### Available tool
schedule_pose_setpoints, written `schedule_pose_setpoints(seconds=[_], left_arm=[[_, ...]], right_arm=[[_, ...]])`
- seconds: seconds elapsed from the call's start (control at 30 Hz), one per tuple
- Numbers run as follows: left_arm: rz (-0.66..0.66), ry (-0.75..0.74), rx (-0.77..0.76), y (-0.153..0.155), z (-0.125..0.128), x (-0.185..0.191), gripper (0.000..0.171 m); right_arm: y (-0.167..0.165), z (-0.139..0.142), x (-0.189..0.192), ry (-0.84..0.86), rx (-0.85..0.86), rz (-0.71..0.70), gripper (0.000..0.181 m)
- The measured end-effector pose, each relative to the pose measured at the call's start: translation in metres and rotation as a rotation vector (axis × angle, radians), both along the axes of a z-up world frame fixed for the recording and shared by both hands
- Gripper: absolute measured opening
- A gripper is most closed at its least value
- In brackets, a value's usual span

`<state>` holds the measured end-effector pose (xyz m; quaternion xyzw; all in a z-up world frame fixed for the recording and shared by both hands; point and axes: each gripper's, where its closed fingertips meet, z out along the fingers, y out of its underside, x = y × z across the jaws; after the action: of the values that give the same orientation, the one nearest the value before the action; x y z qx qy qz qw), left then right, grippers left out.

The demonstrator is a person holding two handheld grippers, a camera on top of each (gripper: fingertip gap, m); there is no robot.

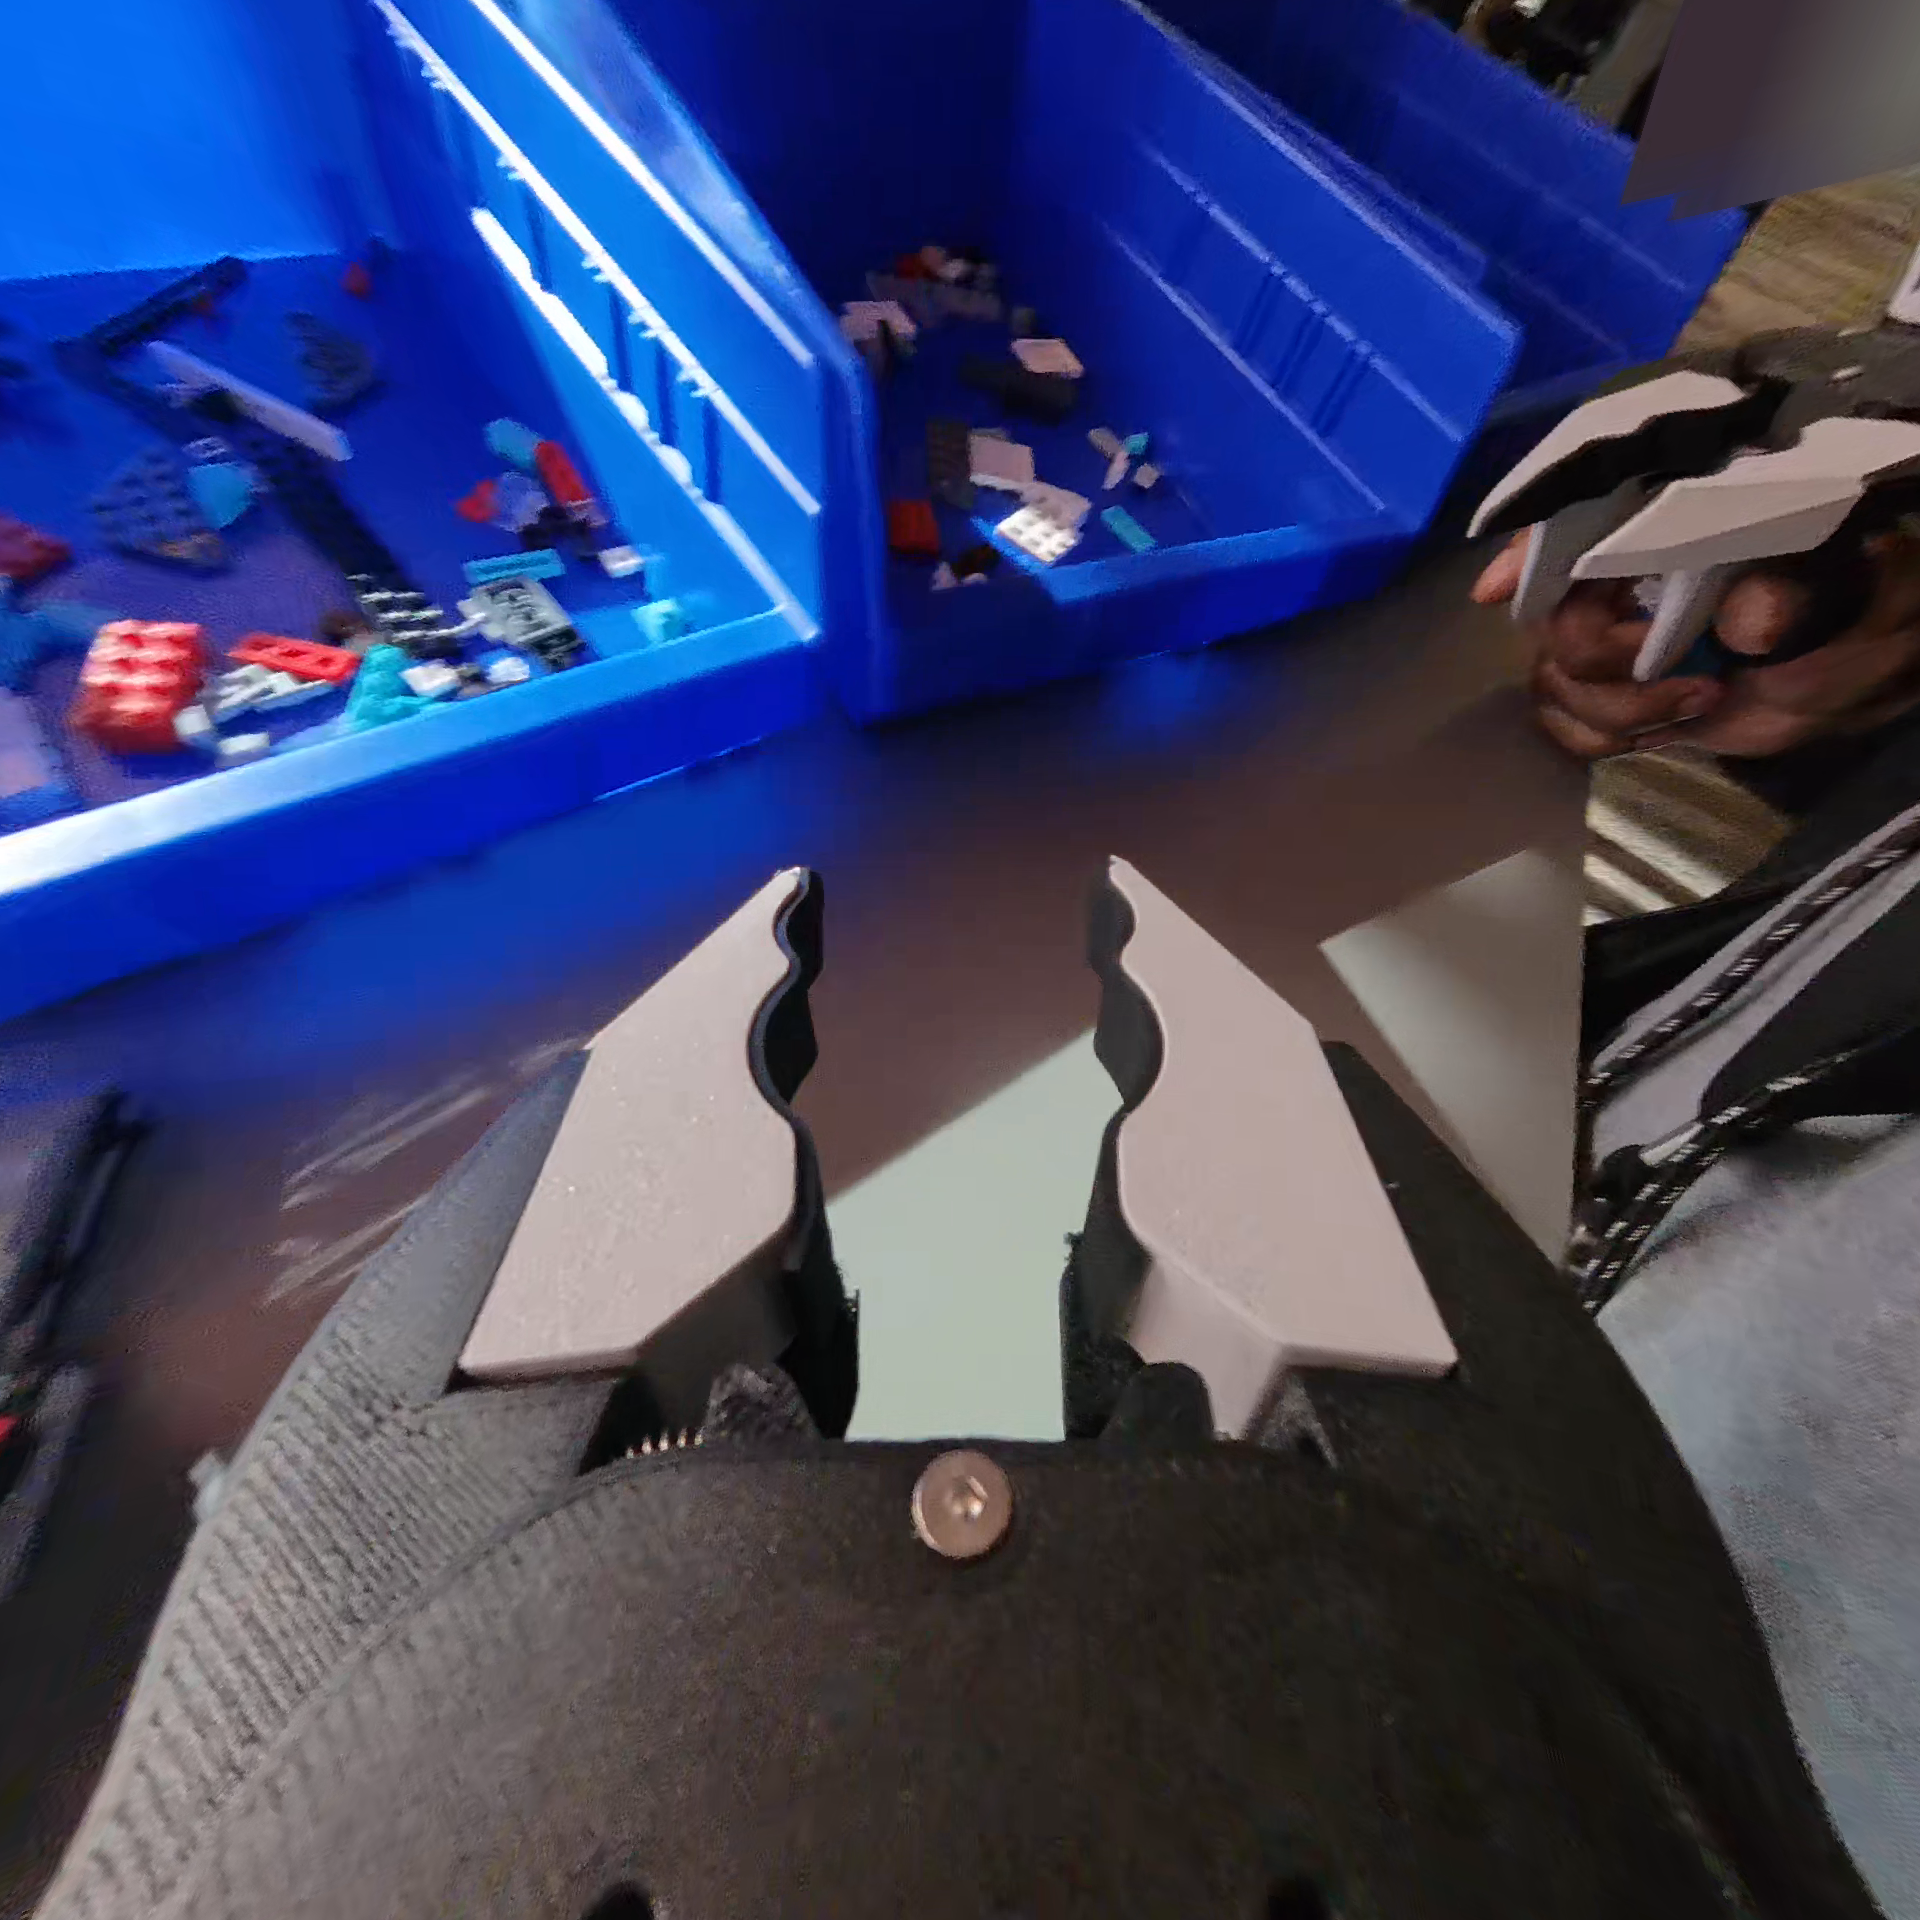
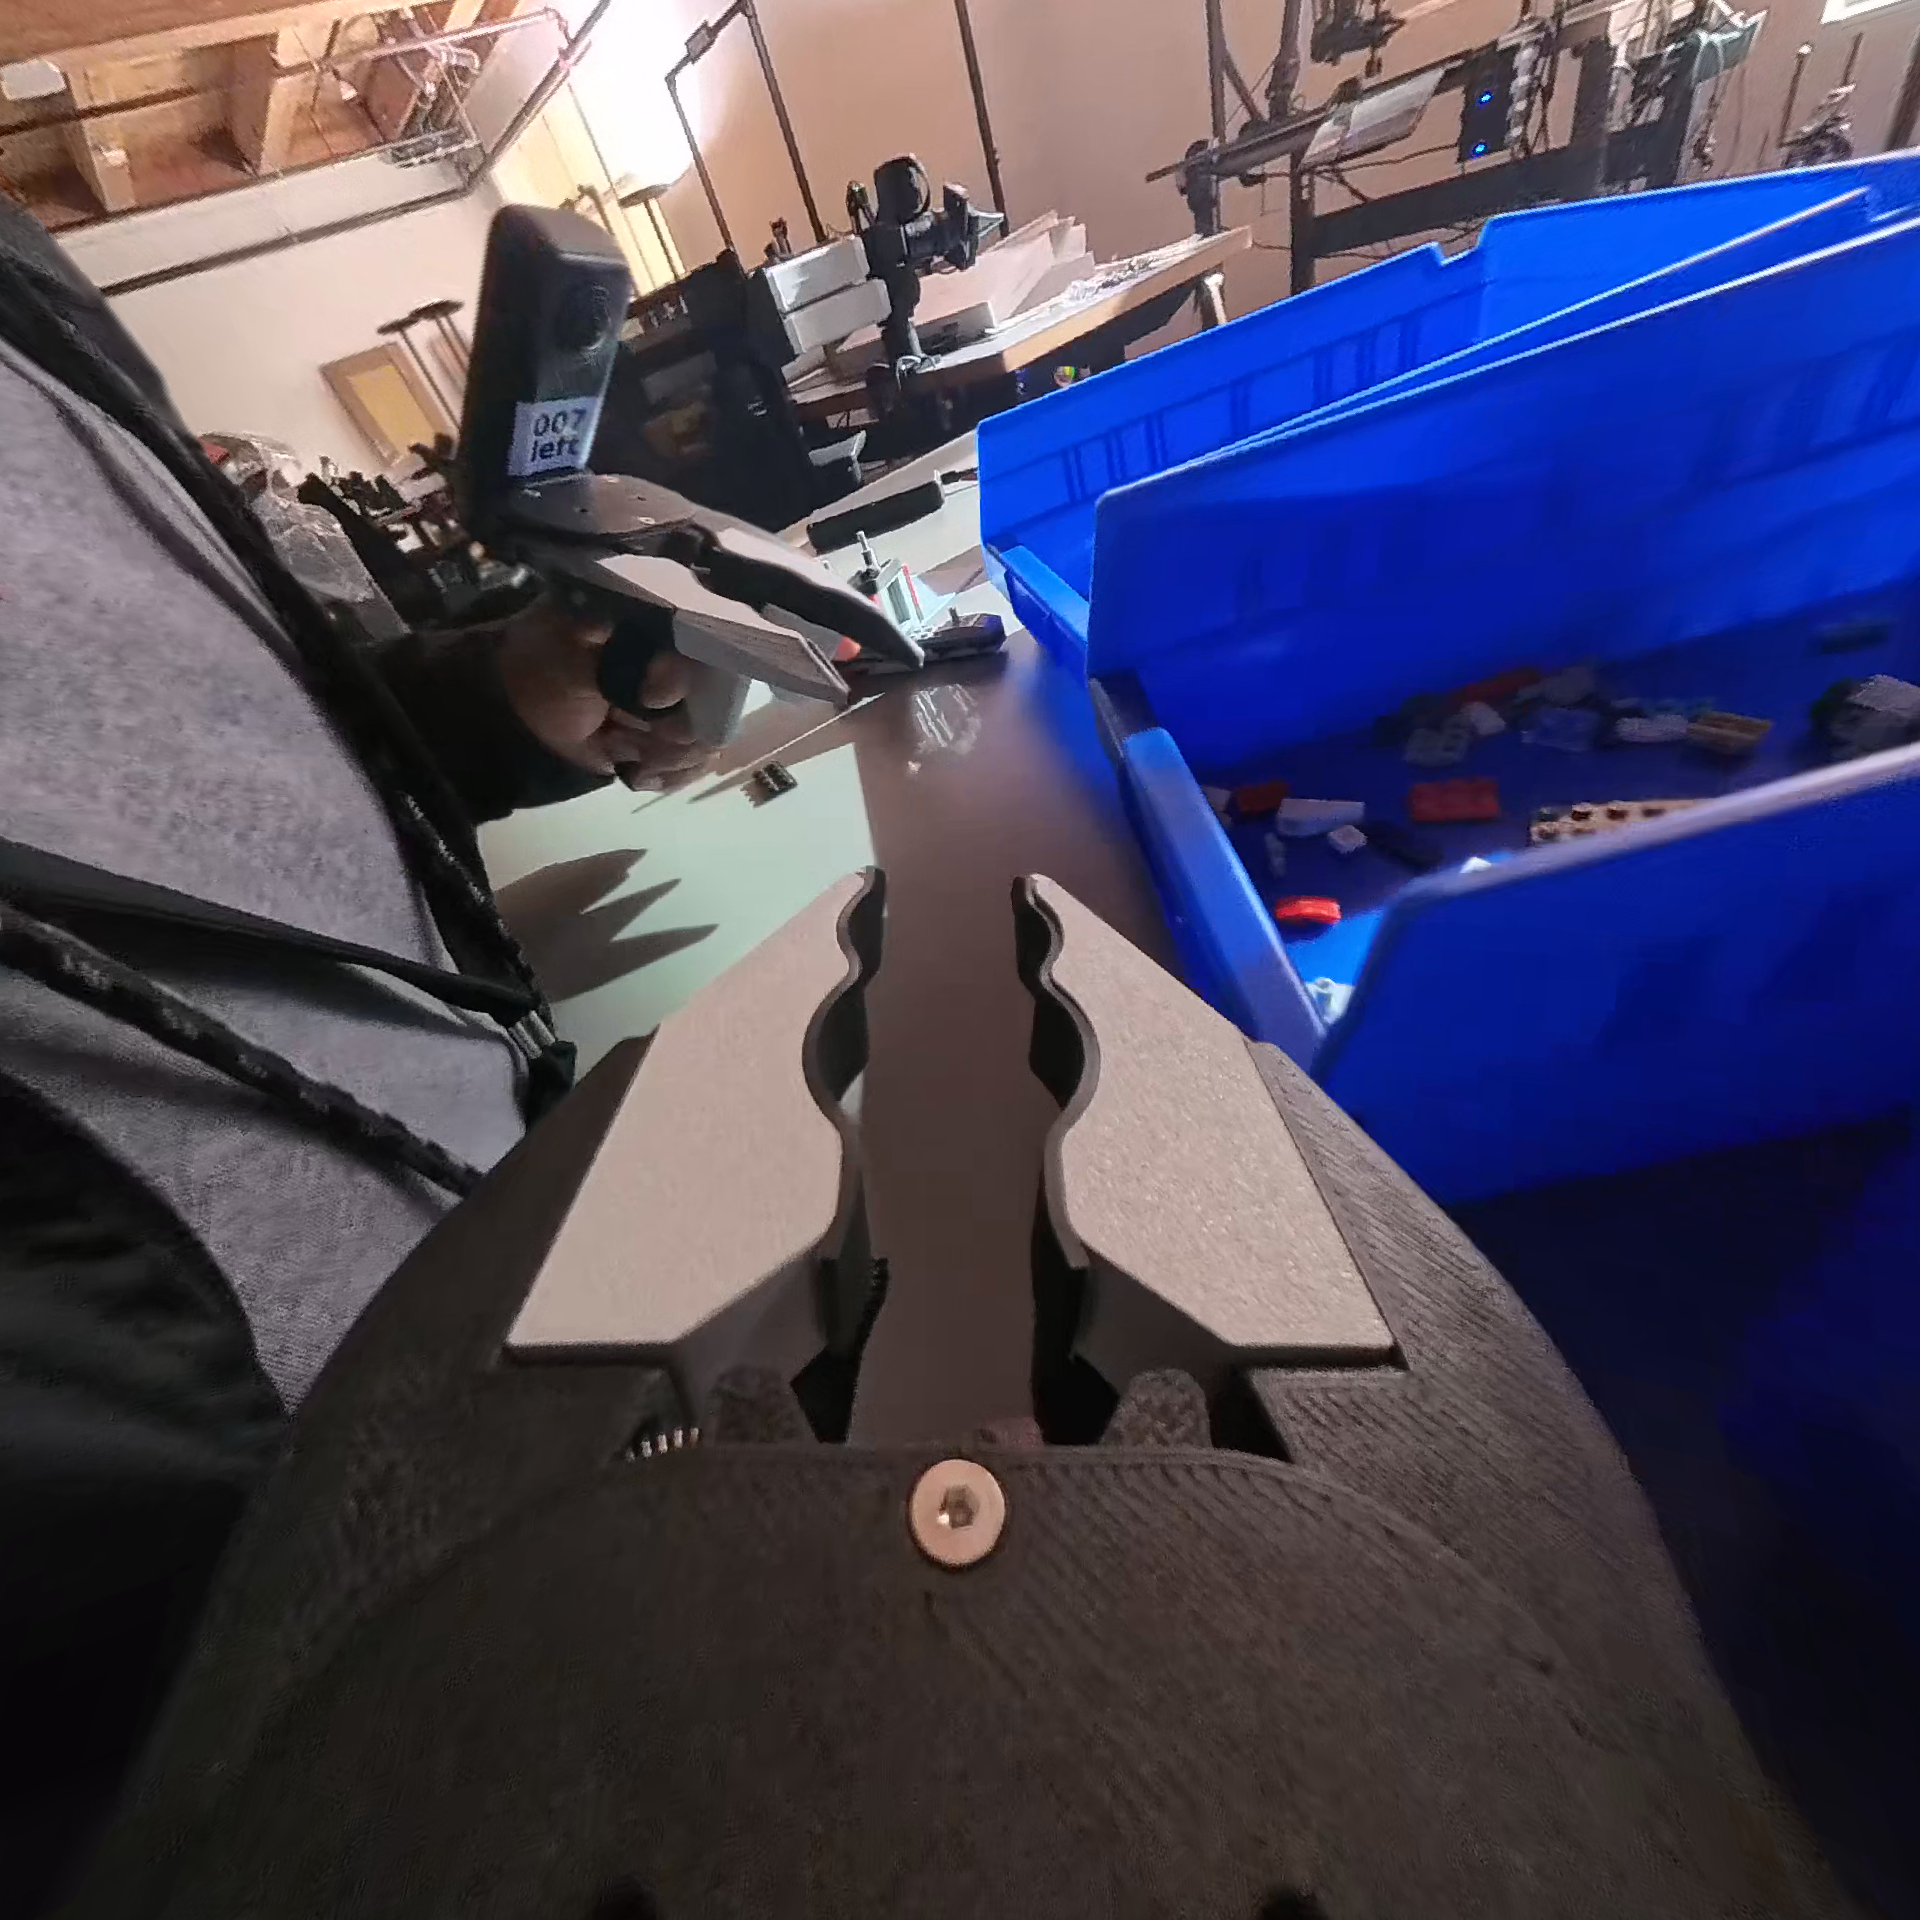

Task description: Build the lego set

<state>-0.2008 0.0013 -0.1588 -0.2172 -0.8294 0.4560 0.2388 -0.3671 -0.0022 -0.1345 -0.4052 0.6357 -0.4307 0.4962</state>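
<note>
Dark table (image 1: 1039, 790) bears two blue bins (image 1: 1195, 582); left tool (image 1: 954, 883) and right tool (image 2: 948, 883) both gape, empty.

Desk (image 1: 1039, 790): carries the bins along its far side and a flat mat (image 1: 956, 1247) at its near edge.
Bins: left bin (image 1: 436, 748) and middle bin (image 1: 1247, 582) stand side by side, touching; a third bin (image 1: 1507, 156) stands behind to the right.
Loose lego pieces (image 1: 312, 644): lie in the left bin; more pieces (image 1: 1018, 468) lie in the middle bin.
Small brick (image 2: 771, 781): lies on the mat, before the bins.
</note>
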Motion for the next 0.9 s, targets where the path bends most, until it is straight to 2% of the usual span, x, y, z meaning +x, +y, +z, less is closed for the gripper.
schedule_pose_setpoints(seconds=[0.23, 0.37, 0.47, 0.73, 0.83, 0.9], left_arm=[[-0.101, 0.07, 0.056, -0.002, -0.012, -0.061, 0.053], [-0.129, 0.06, 0.092, 0.0, -0.026, -0.082, 0.053], [-0.133, 0.022, 0.094, -0.002, -0.032, -0.084, 0.053], [-0.119, 0.082, 0.114, -0.004, -0.03, -0.08, 0.053], [-0.131, 0.086, 0.106, -0.001, -0.028, -0.079, 0.053], [-0.141, 0.103, 0.094, 0.001, -0.025, -0.079, 0.053]], right_arm=[[-0.016, -0.004, -0.036, -0.009, 0.014, -0.082, 0.025], [-0.017, -0.004, -0.041, -0.029, 0.031, -0.078, 0.024], [-0.016, -0.004, -0.041, -0.03, 0.04, -0.056, 0.025], [-0.018, -0.004, -0.05, -0.015, 0.044, -0.03, 0.026], [-0.028, 0.007, -0.083, 0.091, -0.039, -0.047, 0.026], [-0.058, 0.029, -0.119, 0.196, -0.118, -0.167, 0.026]])
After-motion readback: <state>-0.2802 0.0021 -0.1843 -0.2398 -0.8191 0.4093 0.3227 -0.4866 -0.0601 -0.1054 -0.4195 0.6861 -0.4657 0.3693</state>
